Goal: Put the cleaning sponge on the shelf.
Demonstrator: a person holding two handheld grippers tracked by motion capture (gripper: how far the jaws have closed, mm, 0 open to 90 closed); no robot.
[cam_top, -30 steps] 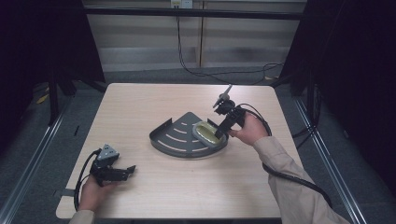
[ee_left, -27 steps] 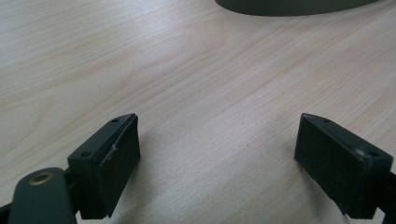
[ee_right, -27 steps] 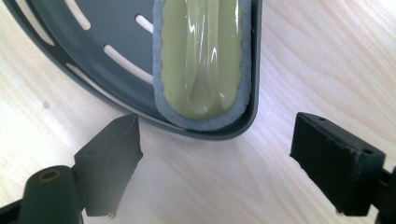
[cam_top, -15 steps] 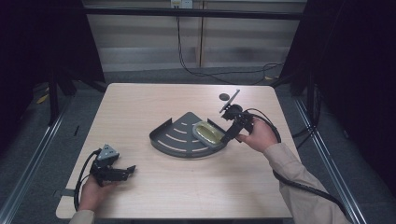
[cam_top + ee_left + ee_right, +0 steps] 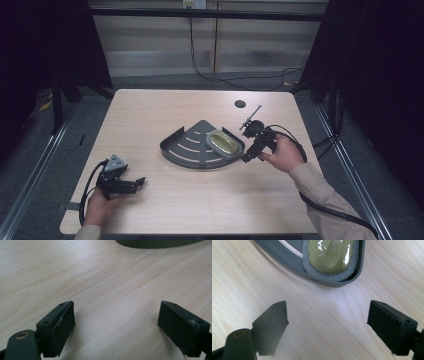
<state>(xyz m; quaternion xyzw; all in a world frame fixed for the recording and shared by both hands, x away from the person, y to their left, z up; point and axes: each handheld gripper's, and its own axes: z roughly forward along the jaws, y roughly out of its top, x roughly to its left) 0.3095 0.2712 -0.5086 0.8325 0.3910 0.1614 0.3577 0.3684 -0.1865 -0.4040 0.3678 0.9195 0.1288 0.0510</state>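
Note:
A grey fan-shaped slotted tray (image 5: 187, 150) lies at the table's middle. In its right corner rests a grey-rimmed pad with a shiny yellow-green top (image 5: 223, 143) (image 5: 329, 255). My right gripper (image 5: 248, 156) (image 5: 327, 325) is open just right of the tray's corner (image 5: 337, 282), jaws wide over bare wood, nothing between them. At the front left, my left gripper (image 5: 137, 183) (image 5: 117, 325) is open and low over the tabletop, pointing right toward the tray's edge (image 5: 157, 243).
The light wooden table (image 5: 150, 115) has a round cable hole (image 5: 240, 104) at the back right. Cables (image 5: 240, 80) run along the floor behind it. Dark frame posts stand left and right, and metal rails (image 5: 45, 155) flank the table.
My right gripper has let go of the pad in the tray and drawn back to the right and toward the front. The left gripper has stayed still.

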